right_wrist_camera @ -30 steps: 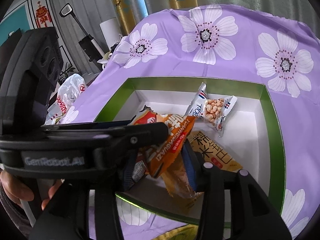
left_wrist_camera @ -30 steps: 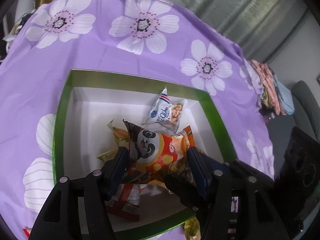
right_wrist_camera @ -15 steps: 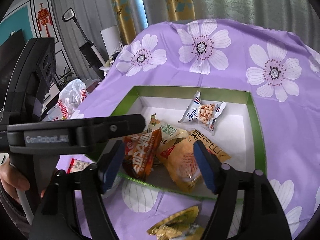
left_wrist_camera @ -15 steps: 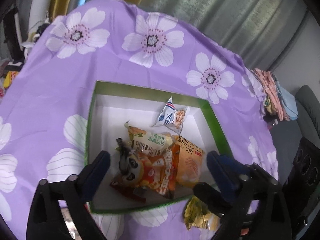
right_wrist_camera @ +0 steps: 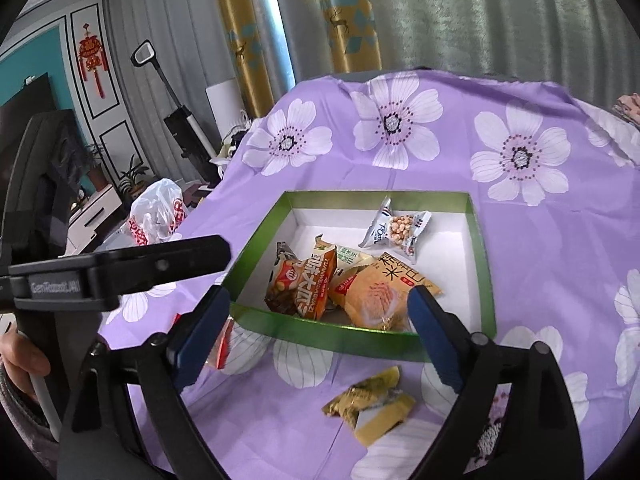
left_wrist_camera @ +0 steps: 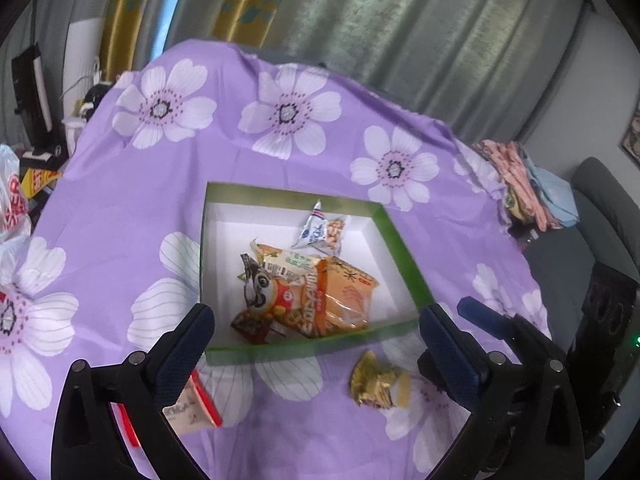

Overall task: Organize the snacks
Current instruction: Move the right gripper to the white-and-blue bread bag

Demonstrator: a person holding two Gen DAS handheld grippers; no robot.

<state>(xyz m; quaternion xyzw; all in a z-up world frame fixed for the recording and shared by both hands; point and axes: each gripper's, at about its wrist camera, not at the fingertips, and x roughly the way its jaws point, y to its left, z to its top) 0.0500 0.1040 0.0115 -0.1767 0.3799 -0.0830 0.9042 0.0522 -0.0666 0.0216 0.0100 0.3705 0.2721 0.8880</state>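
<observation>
Both tools — left tool [left_wrist_camera: 316,334], right tool [right_wrist_camera: 320,316] — just spread wide (nothing between), above snack box [right_wrist_camera: 478,264]

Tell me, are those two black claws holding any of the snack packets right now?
No. The left gripper and right gripper have just been opening and hold nothing; the snack packets lie loose in the green box.

Purple flowered tablecloth [left_wrist_camera: 120,216] is thin smooth cloth with a slight sheen and soft creases. Shallow box [left_wrist_camera: 404,256] looks like card, glossy green rim and matt white inside; snack packets [left_wrist_camera: 308,292] in it are shiny crinkled plastic film, and the gold wrapper [right_wrist_camera: 370,402] outside looks like metallic foil. Gripper fingers [left_wrist_camera: 182,356] are matt black plastic with textured blue pads; white carrier bag [right_wrist_camera: 158,214] is thin glossy plastic.
</observation>
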